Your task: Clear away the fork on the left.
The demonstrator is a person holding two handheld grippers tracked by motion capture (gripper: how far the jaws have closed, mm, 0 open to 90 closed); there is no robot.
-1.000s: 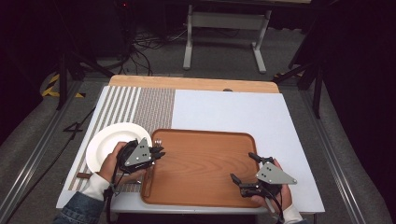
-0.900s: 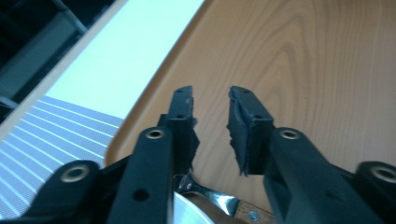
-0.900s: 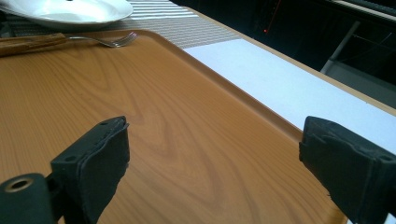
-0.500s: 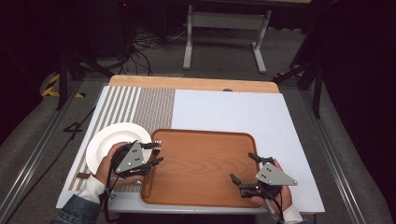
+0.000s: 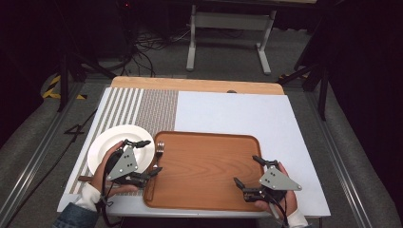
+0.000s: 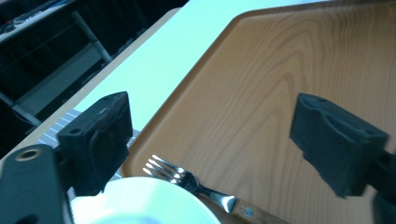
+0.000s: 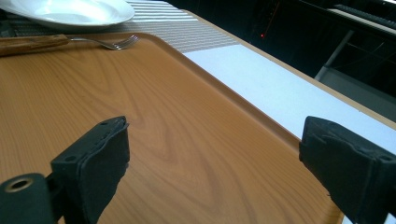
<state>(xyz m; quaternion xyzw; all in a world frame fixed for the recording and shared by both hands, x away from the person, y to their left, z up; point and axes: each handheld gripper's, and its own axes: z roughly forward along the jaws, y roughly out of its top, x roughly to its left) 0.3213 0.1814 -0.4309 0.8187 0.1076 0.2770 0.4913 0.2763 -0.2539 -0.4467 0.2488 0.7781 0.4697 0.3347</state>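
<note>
White table surface (image 5: 237, 114) carries a striped mat (image 5: 142, 107) at upper left, with a white plate (image 5: 107, 145) at lower left and a wooden tray (image 5: 204, 166) at centre. Left gripper (image 5: 145, 156), jaws apart, hovers over the plate's right edge; its own view shows a fork (image 6: 196, 184) with wooden handle between plate and tray, which the high view mostly hides, its long axis along the tray's left rim, tines toward the top of the frame. Right gripper (image 5: 249, 171), jaws apart, sits over the tray's lower right.

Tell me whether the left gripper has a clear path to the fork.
Probably yes. The left gripper is open, with the fork lying just ahead between the plate and the tray; nothing lies between.
</note>
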